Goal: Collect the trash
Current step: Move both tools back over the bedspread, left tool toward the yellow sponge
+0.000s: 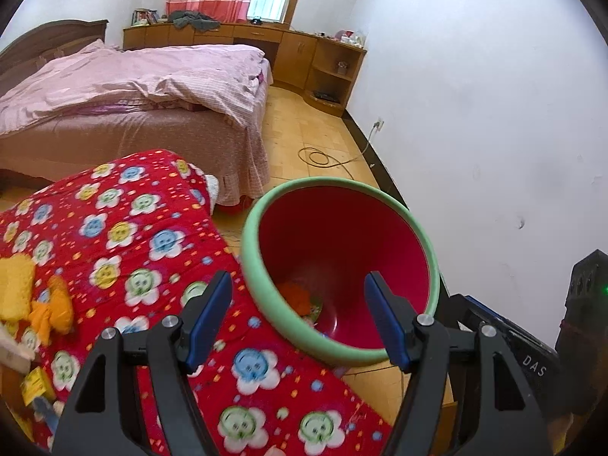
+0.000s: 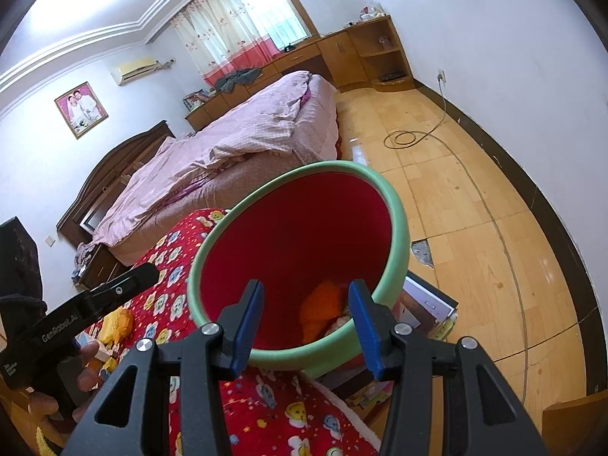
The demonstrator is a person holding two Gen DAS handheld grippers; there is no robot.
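Both grippers, left (image 1: 298, 319) and right (image 2: 306, 323), jaws apart, empty, over bin (image 1: 266, 296). Remaining yellow scraps (image 1: 49, 307) lie left, on quilt (image 1: 159, 235); left gripper nearer.

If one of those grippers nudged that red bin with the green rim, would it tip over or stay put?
The bin probably tips fairly easily: it looks like thin plastic, tall, wider at the rim than the base. It holds only a few scraps, such as the orange wrapper, so it is likely light. It stands close beside the red flowered blanket, which might steady that side.
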